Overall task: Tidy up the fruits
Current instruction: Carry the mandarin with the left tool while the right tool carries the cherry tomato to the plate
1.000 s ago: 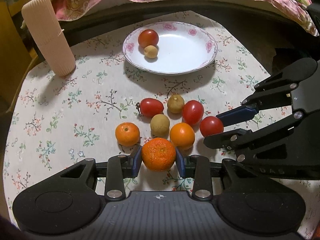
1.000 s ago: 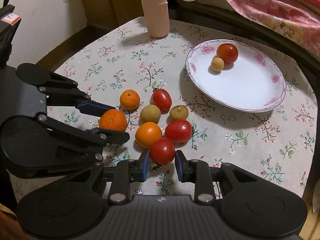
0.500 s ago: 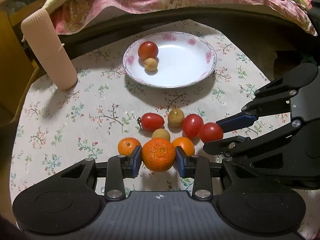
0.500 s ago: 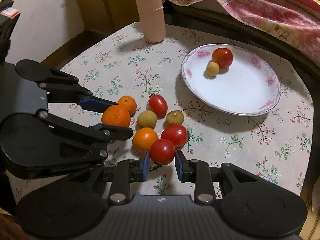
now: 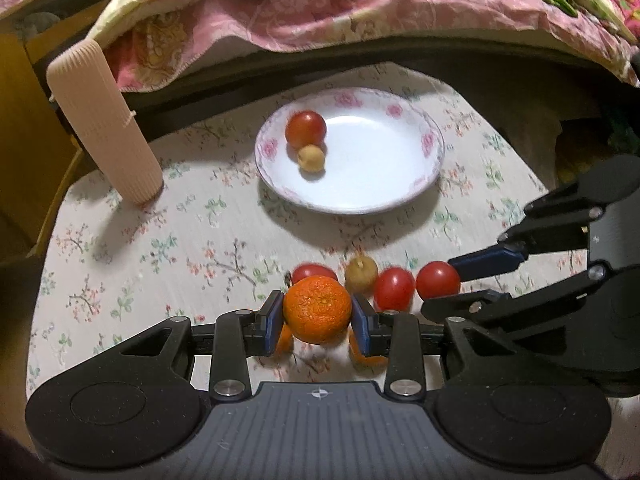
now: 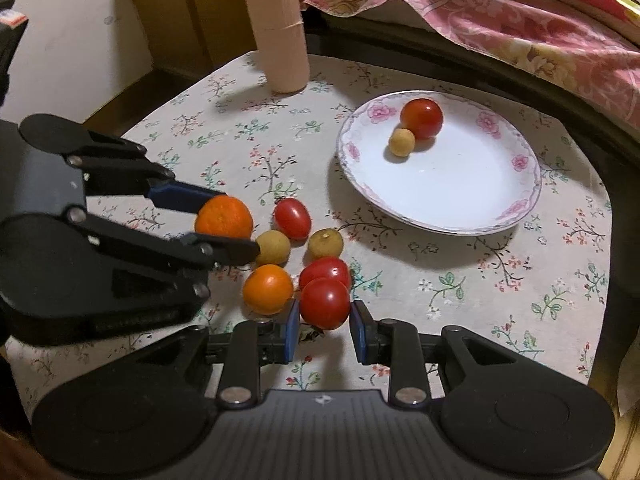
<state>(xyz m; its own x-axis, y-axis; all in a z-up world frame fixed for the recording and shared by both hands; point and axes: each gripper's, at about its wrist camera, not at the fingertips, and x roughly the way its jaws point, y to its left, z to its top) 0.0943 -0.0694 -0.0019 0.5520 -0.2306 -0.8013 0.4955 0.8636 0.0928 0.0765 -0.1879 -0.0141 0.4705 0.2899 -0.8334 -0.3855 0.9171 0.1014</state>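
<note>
My left gripper is shut on a rough orange mandarin and holds it above the fruit pile; it also shows in the right wrist view. My right gripper is shut on a red tomato, which also shows in the left wrist view. On the cloth lie a tomato, another tomato, two longans and a smooth orange. The white floral plate holds a tomato and a small longan.
A ribbed beige cylinder stands at the table's far left corner. A pink quilt lies on the bed behind the table. The floral tablecloth covers the round-cornered table, with wooden furniture at the left.
Both grippers have lifted their fruits off the cloth and risen. The left mandarin and the right tomato now hang above the pile; the plate looks farther off.
</note>
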